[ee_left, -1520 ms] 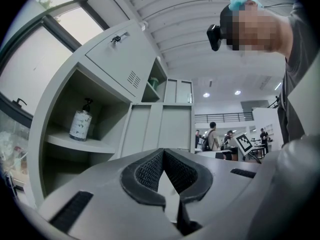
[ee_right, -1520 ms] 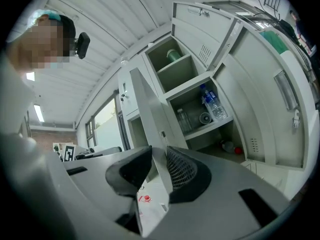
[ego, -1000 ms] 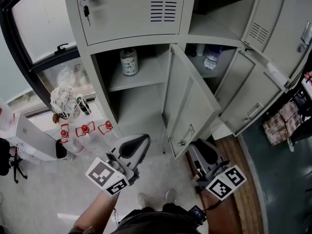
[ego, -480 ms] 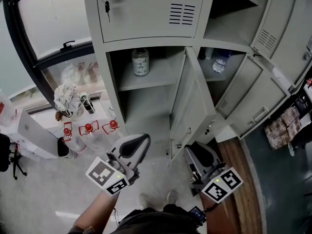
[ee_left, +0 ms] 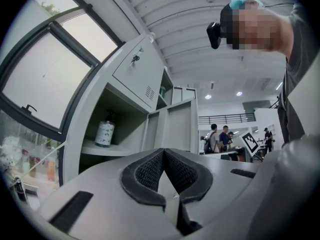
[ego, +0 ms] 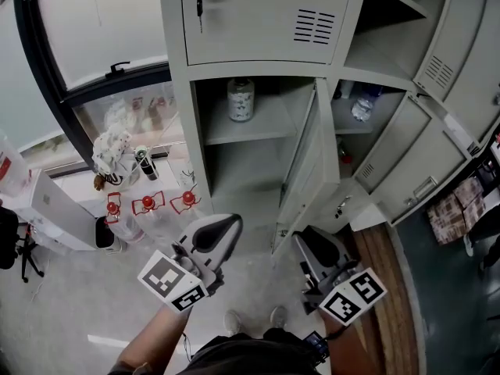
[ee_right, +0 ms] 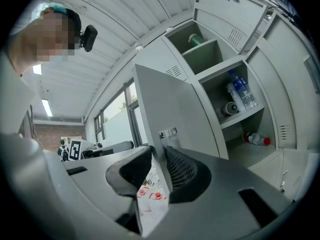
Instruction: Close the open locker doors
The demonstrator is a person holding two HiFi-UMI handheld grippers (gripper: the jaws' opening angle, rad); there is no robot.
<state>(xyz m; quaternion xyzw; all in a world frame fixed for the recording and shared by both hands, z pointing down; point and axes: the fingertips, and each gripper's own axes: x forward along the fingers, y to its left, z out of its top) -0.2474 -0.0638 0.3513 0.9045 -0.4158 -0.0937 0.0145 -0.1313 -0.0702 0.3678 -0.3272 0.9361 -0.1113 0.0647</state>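
The grey locker has its lower left door half open, seen nearly edge on in the head view. My right gripper is at that door's free edge. In the right gripper view the door runs between the jaws of the right gripper; the right pad lies against it and a gap shows on the left side. My left gripper hangs apart, in front of the open compartment, its pads meeting at the tips of the left gripper. Further doors stand open at the right.
A printed jar stands on the shelf of the open compartment. Water bottles and a red-capped bottle lie in the right compartments. Keys hang in the shut upper left door. Red-capped bottles and clutter sit by the window at left.
The lower left door has swung from wide open towards the locker, with my right gripper staying at its edge. Both grippers have drifted a little; the locker now sits further right in view.
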